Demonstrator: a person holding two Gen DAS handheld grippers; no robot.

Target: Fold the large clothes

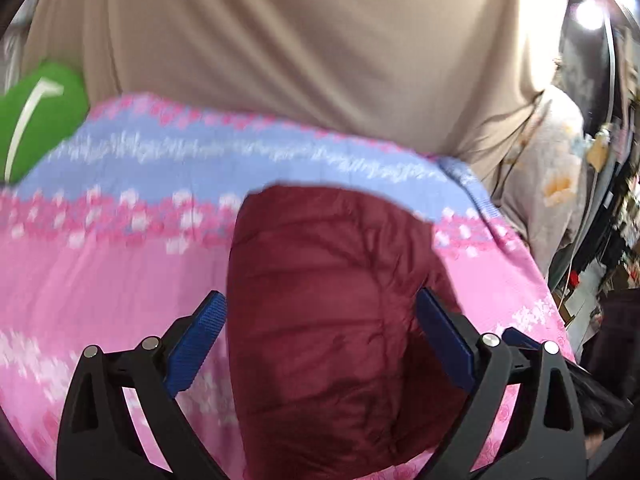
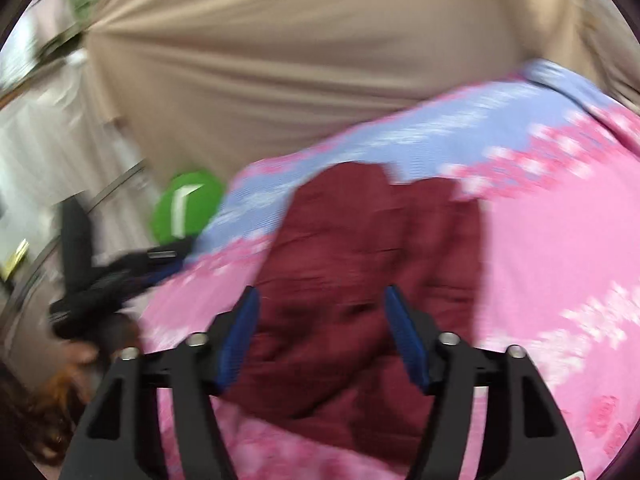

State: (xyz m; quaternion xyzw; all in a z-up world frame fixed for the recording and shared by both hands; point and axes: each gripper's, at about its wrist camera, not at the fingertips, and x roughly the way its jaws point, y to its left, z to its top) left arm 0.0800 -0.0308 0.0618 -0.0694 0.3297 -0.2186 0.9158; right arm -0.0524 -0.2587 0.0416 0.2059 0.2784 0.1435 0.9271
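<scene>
Black linkage arms and blue pads fill the near edge of both views, so we start with them. Our left gripper [image 1: 320,344] has its jaws spread wide; the left pad [image 1: 196,344] sits just beside the left edge of the maroon quilted garment [image 1: 332,320], and whether it touches we cannot tell. The right pad [image 1: 444,340] overlaps the garment's right side in the picture, but neither pad presses or pinches the fabric. The garment passes between the pads and runs on beneath the gripper toward us.

In this left wrist view the maroon garment lies as a folded, puffy bundle on the pink and blue floral bedspread [image 1: 100,264]. Its long axis runs from near to far, with a rounded end pointing to the far side, where it reaches the blue band of the spread. To the far left sits a green object with a white stripe [image 1: 40,120]. Beyond the bed hangs a beige curtain [image 1: 280,48], and at the far right lies pale floral cloth [image 1: 560,168].

Moving to the right wrist view, our right gripper [image 2: 322,336] also stands open, its pads apart above the maroon garment [image 2: 360,248], gripping nothing. Here the garment looks broader and crumpled, stretching from near to far with a slight lean to the right. At the left edge our other gripper [image 2: 120,276] shows as a dark blur beside the bedspread [image 2: 552,240], with the green object [image 2: 186,208] just behind it.
</scene>
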